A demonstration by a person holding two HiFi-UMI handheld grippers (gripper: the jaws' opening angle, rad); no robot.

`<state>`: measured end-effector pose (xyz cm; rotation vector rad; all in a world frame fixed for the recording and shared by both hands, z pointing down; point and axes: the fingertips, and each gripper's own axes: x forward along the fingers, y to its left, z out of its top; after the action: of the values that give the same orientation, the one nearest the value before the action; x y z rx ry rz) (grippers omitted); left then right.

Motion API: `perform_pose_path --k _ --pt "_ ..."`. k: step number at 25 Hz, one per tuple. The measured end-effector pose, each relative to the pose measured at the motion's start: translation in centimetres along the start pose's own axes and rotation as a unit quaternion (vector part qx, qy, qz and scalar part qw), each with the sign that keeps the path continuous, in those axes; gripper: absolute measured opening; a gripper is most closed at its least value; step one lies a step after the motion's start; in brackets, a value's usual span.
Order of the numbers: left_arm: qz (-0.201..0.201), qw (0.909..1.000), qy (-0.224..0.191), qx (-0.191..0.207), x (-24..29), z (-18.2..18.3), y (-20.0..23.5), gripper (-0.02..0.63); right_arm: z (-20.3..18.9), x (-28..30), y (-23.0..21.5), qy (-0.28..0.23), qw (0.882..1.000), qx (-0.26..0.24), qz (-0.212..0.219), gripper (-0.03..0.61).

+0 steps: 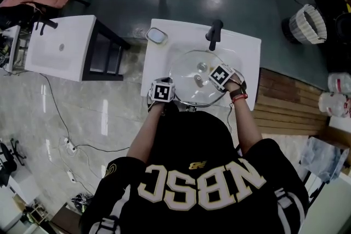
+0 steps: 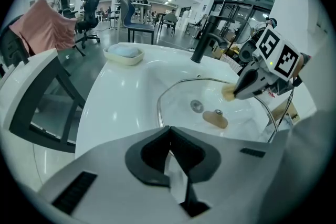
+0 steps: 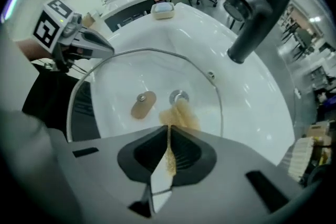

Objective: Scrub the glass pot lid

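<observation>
Person's back (image 1: 197, 172) nearest, bent over sink (image 1: 247, 49). Left claw (image 2: 169, 132) clamped on lid (image 2: 210, 99) rim, lid over basin. Right claw (image 3: 169, 134) clamped on sponge (image 3: 181, 115), pressed to glass. Scrubbing step, I'd say; next: sweep sponge toward rim, steady pressure.

The lid (image 1: 189, 71) is viewed steeply from above by the head camera. It is viewed closely from opposite sides by both gripper cameras.
</observation>
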<state>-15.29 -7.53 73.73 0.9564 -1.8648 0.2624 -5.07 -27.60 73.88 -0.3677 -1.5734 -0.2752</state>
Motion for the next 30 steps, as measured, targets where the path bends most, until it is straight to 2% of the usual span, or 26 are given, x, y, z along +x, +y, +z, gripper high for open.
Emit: perform_pose_path --k 3,8,13,15,20,24,30 --pt "0.003 1.0 0.0 0.0 0.0 0.0 0.2 0.014 -1.1 -1.0 2.8 0.015 0.997 -0.021 0.077 0.025" --pt "-0.016 0.9998 -0.007 -0.009 0.3 0.0 -0.3 0.014 -2.6 -2.5 6.8 0.042 0.983 -0.07 0.162 0.025" --pt "-0.003 1.0 -0.001 -0.003 0.0 -0.1 0.0 0.014 -2.7 -3.1 9.4 0.057 0.971 -0.128 0.196 0.025" --pt "-0.006 1.0 -0.004 -0.002 0.0 0.0 -0.1 0.014 -2.5 -3.5 11.0 0.054 0.963 -0.145 0.222 0.025" --pt "-0.014 0.9998 -0.012 -0.005 0.1 0.1 -0.2 0.014 -0.1 -3.6 15.6 0.003 0.944 -0.173 0.281 0.025" --pt "-0.025 0.9994 -0.018 -0.015 0.3 0.0 -0.3 0.014 2.6 -3.1 17.6 -0.043 0.939 -0.17 0.296 0.025" --pt "-0.045 0.9977 -0.034 -0.038 -0.1 0.5 -0.8 0.014 6.3 -1.5 18.0 -0.074 0.943 -0.183 0.269 0.025"
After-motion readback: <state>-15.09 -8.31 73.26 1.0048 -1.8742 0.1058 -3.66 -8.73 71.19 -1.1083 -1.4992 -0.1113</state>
